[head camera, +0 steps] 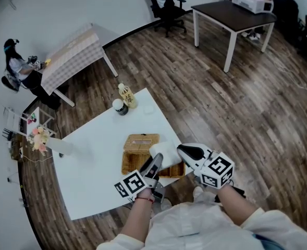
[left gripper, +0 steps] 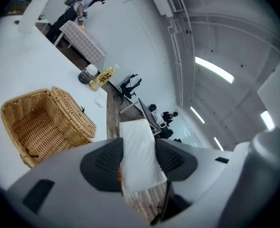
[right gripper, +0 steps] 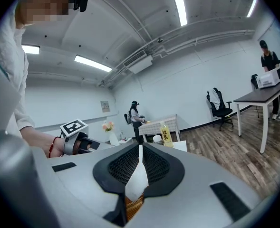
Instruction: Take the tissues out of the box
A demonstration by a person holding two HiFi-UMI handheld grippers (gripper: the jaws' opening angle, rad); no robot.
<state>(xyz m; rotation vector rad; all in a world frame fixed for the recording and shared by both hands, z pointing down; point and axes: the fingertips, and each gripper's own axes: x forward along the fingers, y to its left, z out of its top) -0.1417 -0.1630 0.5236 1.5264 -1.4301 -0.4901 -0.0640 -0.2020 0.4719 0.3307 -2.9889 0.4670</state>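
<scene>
While the folded white paper tissue [head camera: 162, 152] is clamped at lower centre by the left gripper [head camera: 154, 166] and right gripper [head camera: 184, 151] over the tan woven wicker box [head camera: 140, 138], it is best lifted evenly to avoid tearing.

Right gripper [right gripper: 140, 152]: pads pinched together on a white tissue [right gripper: 137, 183], wicker basket [right gripper: 134, 207] just below. Left gripper [right gripper: 85, 145] at left. Beyond: yellow bottle [right gripper: 164, 135], flowers [right gripper: 107, 126], standing person [right gripper: 134, 117], office chair [right gripper: 219, 104].
</scene>
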